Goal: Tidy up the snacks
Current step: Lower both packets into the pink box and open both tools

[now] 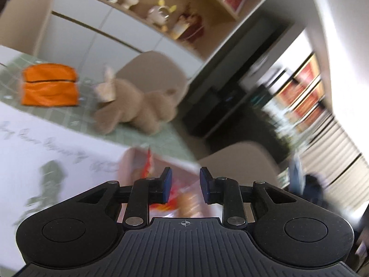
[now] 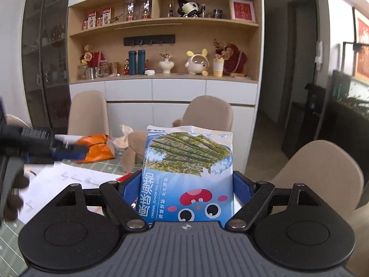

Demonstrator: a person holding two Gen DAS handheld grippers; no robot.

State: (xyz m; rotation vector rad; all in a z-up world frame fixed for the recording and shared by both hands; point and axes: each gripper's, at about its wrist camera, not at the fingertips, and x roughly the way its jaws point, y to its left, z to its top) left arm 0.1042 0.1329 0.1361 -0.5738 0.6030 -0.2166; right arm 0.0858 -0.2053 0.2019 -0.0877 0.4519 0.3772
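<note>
Right gripper (image 2: 188, 184): jaws clamped on seaweed pack (image 2: 188, 175), lifted, not yet placed.
Left gripper (image 1: 185, 185): jaws parted, empty, above blurred snacks (image 1: 182, 198).
Left to do: most sorting, apparently.

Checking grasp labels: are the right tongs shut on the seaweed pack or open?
Shut on it: the right tongs press both blue pads against the sides of the seaweed pack, held upright.

Brown plush toy (image 2: 132, 151) lies on green checked tablecloth (image 1: 147, 136), orange pouch (image 1: 49, 84) just beside it. White sheet with handwriting (image 2: 69, 177) lies nearer. Beige chairs (image 2: 88, 113) behind table. Wall shelf (image 2: 161, 76) holds vases, glasses, two teal flasks (image 2: 137, 62), panda figure (image 2: 190, 8).
</note>
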